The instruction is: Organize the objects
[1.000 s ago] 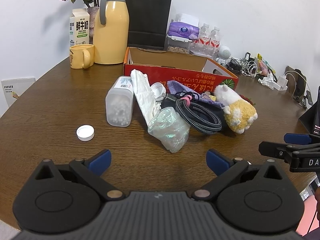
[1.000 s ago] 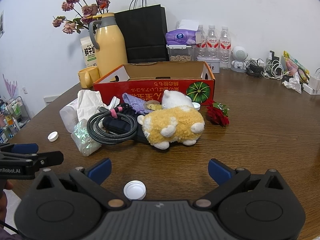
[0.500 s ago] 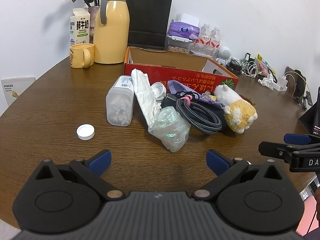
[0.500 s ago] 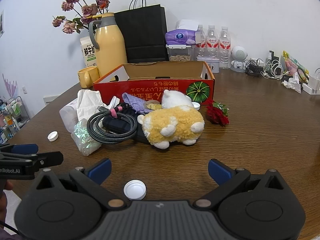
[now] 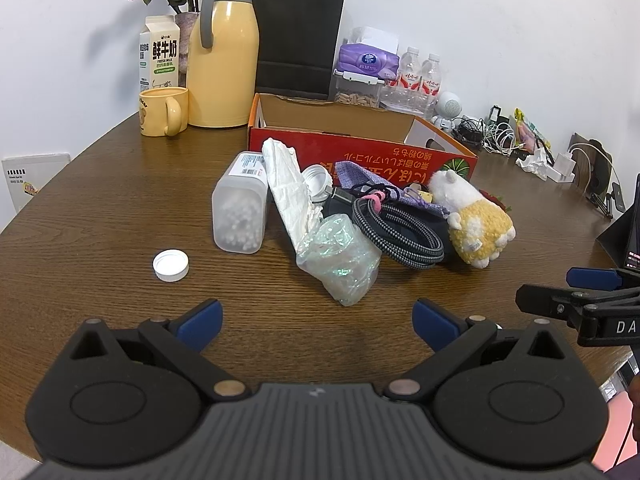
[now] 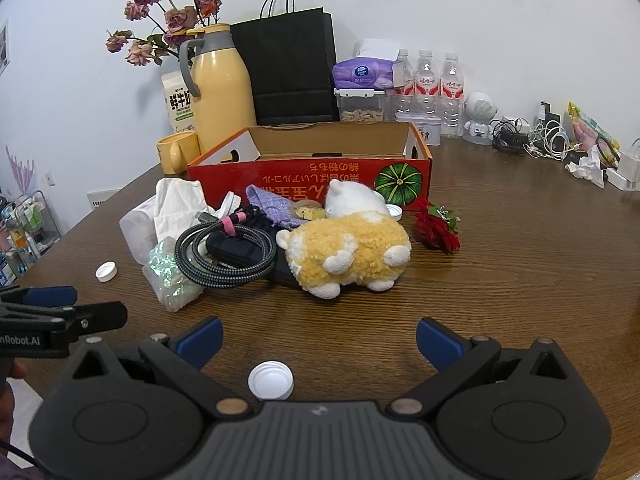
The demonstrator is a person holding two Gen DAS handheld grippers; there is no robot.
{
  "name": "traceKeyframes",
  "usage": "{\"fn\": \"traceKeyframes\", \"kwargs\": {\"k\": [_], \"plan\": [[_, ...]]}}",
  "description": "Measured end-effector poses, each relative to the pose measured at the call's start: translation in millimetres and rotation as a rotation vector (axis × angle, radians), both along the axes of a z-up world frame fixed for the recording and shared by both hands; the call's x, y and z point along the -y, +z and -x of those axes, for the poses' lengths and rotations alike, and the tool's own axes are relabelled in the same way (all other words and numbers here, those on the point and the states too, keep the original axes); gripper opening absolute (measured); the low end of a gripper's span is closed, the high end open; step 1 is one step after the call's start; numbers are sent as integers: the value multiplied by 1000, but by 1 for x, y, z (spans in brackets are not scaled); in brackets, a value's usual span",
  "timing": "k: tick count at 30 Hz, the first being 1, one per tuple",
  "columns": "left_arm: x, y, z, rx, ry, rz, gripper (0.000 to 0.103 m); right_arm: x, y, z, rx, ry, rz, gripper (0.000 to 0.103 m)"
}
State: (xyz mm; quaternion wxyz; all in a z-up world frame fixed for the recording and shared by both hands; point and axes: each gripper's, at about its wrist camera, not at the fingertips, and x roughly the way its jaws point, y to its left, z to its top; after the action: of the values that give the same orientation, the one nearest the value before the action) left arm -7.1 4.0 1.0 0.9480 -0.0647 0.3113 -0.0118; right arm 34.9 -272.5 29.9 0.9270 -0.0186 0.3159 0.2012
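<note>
**Both tools open, pile untouched**

Near-zero change versus a second ago: slight drift in the left wrist view only, nothing in the pile moved. Left tool (image 5: 316, 320) spread wide, empty, hovering over bare worktop (image 5: 100, 208). Right tool (image 6: 319, 338) likewise wide apart, empty, with a white cap (image 6: 270, 380) on the worktop between its fingers, near the base.

Pile sits just in front of the red box (image 6: 312, 174), which stands open-topped with nothing visible inside. Swab jar (image 5: 240, 208) lying on its side, long axis running toward the box, labelled end away from the left camera. Coiled cable (image 6: 226, 252) flat, touching the plush toy (image 6: 352, 250); plush on its side, long axis across the right view, feet toward the camera. Crinkled plastic bag (image 5: 340, 258) at the near edge of the pile. Second white cap (image 5: 171, 265) apart, left of the jar. Red rose (image 6: 436, 230) right of the plush.
</note>
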Motion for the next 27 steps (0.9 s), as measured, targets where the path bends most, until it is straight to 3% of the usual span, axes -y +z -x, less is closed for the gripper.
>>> {"fn": "traceKeyframes", "kwargs": {"k": [6,12,17,21,25,27], "plan": [[-7,-3,-3,-18,21,15,103,0,-5,-2,-9,13,8,103],[-16,-13,-5,-52,53,29,103,-2,-24,-4,-52,59,38,91],[-20,-15,-4,-54,63,39,103,-11,-36,-4,-77,119,53,71],[-22,-16,-5,-56,68,46,103,-15,-38,-3,-69,136,60,61],[-24,-17,-6,-53,68,53,103,-18,-38,1,-48,174,61,30],[-26,-18,-6,-51,73,53,103,-18,-38,1,-41,179,61,28]]}}
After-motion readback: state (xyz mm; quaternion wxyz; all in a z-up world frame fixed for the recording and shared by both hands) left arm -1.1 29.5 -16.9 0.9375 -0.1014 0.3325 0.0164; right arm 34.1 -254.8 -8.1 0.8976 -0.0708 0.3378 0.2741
